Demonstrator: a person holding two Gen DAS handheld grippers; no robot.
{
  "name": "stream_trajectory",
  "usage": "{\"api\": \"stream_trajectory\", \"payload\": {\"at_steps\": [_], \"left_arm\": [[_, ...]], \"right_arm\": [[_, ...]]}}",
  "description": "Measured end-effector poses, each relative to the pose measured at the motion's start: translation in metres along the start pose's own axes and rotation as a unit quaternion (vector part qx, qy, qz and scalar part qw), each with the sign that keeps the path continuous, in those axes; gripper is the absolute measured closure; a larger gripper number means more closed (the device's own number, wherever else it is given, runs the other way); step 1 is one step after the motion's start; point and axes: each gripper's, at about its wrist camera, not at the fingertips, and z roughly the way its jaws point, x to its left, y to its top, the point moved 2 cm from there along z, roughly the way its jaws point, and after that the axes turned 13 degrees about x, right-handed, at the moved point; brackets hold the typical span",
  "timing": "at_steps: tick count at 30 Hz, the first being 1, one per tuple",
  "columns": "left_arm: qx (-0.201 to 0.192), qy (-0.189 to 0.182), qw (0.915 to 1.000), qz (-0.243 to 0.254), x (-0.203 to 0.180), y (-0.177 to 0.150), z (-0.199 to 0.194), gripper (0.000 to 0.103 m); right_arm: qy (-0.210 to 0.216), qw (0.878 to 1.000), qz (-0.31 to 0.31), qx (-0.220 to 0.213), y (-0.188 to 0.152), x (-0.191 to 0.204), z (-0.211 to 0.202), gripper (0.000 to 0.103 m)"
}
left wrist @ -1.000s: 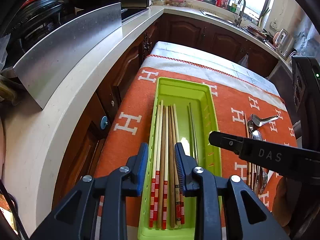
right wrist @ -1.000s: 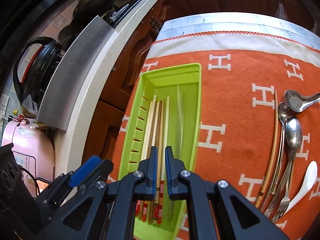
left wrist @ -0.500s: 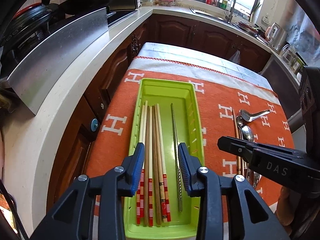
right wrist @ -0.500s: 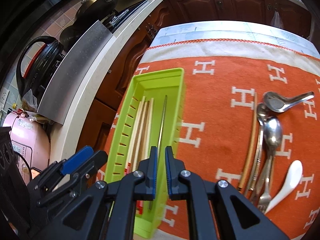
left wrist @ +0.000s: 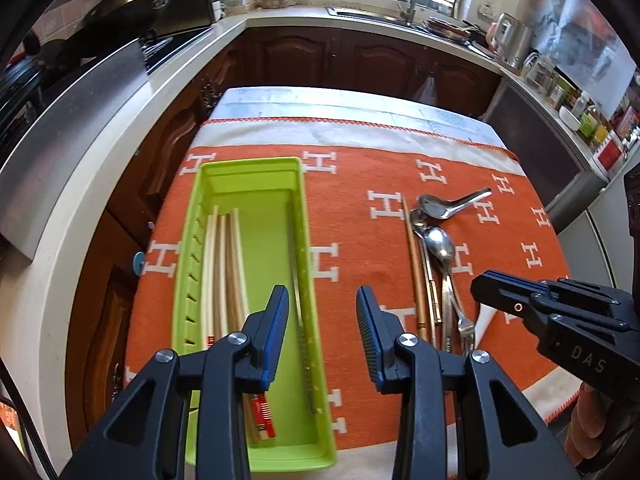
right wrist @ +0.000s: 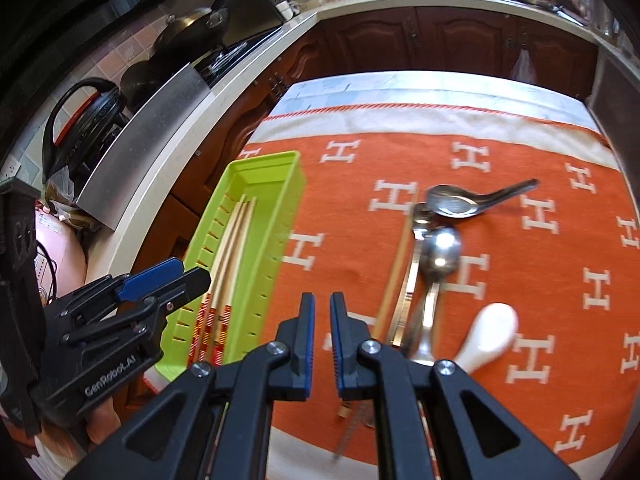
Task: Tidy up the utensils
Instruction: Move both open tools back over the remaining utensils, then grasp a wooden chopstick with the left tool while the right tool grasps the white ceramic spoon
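A lime green tray (left wrist: pixel 256 168) (right wrist: pixel 256 168) lies on the orange cloth (left wrist: pixel 360 168) at the left. It holds several wooden chopsticks (left wrist: pixel 218 264) (right wrist: pixel 232 240) and one metal chopstick (left wrist: pixel 298 292). Right of it lie a brown chopstick (left wrist: pixel 414 264) (right wrist: pixel 394 272), metal spoons (left wrist: pixel 440 244) (right wrist: pixel 442 252), a ladle spoon (left wrist: pixel 452 204) (right wrist: pixel 472 200), a fork (left wrist: pixel 464 320) and a white ceramic spoon (right wrist: pixel 490 332). My left gripper (left wrist: pixel 322 320) is open and empty above the tray's right wall. My right gripper (right wrist: pixel 322 332) is nearly shut and empty, above the cloth between tray and loose utensils.
A white countertop (left wrist: pixel 80 216) with a steel panel (left wrist: pixel 68 120) runs along the left. Dark wood cabinets (left wrist: pixel 360 56) stand behind the table. A black kettle (right wrist: pixel 84 120) and a pan (right wrist: pixel 192 28) sit on the counter.
Both grippers have shifted right, away from over the tray toward the loose utensils. My left gripper has opened wider. The metal chopstick lies in the tray.
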Motion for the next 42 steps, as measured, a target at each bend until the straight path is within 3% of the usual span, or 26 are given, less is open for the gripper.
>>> {"api": "stream_trajectory", "payload": {"at_steps": [10, 14, 21, 29, 35, 42], "left_arm": [[0.025, -0.018, 0.9988, 0.037, -0.043, 0.009, 0.018, 0.07], [0.041, -0.036, 0.9977, 0.04, -0.055, 0.012, 0.035, 0.07], [0.071, -0.058, 0.9953, 0.031, -0.069, 0.015, 0.073, 0.07], [0.096, -0.066, 0.993, 0.019, -0.076, 0.016, 0.108, 0.07], [0.108, -0.056, 0.9924, 0.018, -0.08, 0.015, 0.124, 0.07], [0.103, -0.056, 0.993, 0.016, -0.08, 0.018, 0.128, 0.071]], "right_arm": [[0.012, 0.999, 0.046, -0.017, -0.019, -0.06, -0.02, 0.095], [0.024, 0.997, 0.073, -0.016, -0.027, -0.086, -0.019, 0.085], [0.038, 0.993, 0.113, -0.006, -0.037, -0.125, -0.006, 0.084], [0.081, 0.985, 0.149, 0.02, -0.05, -0.153, 0.022, 0.084], [0.143, 0.974, 0.172, 0.039, -0.056, -0.16, 0.044, 0.078], [0.189, 0.962, 0.194, 0.022, -0.053, -0.163, 0.054, 0.077]]}}
